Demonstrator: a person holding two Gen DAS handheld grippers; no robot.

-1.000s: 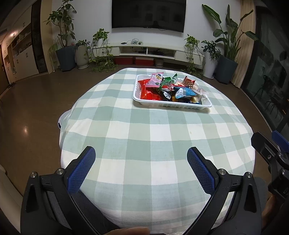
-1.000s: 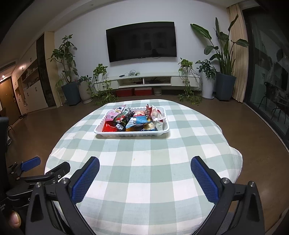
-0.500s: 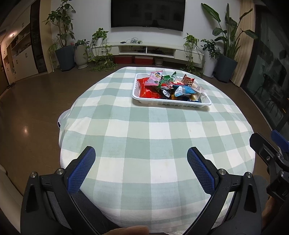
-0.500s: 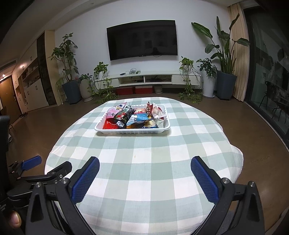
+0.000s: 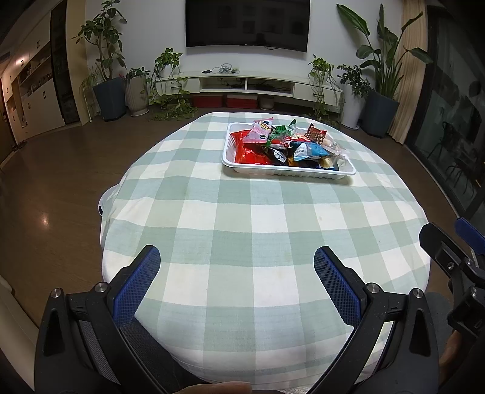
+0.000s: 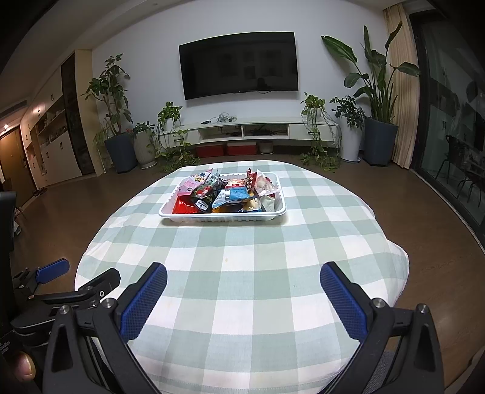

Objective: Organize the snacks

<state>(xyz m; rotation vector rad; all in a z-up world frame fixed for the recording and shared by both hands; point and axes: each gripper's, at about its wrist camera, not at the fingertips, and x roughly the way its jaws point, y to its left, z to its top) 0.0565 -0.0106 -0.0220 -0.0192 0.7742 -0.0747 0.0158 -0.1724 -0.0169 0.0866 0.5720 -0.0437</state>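
**Snacks in a tray, both tongs wide apart**

On the far side of the table, in the left wrist view, sits a white tray. It is full of snacks. A pink pack leans at the back left. A red pack lies flat under it. A blue pack lies near the middle. The table has a green and white check cloth. The left gripper hangs over the near edge of the table. Its blue pads are far apart and hold nothing. The tray is well apart from them. Part of the right gripper shows at the right edge. A TV hangs on the wall behind.

In the right wrist view, the same tray sits straight ahead on the table, still far off. The snacks are piled in it. The right gripper is over the near edge. Its pads are also wide apart, with nothing between them. The left gripper shows low at the left. Plants stand by the wall.
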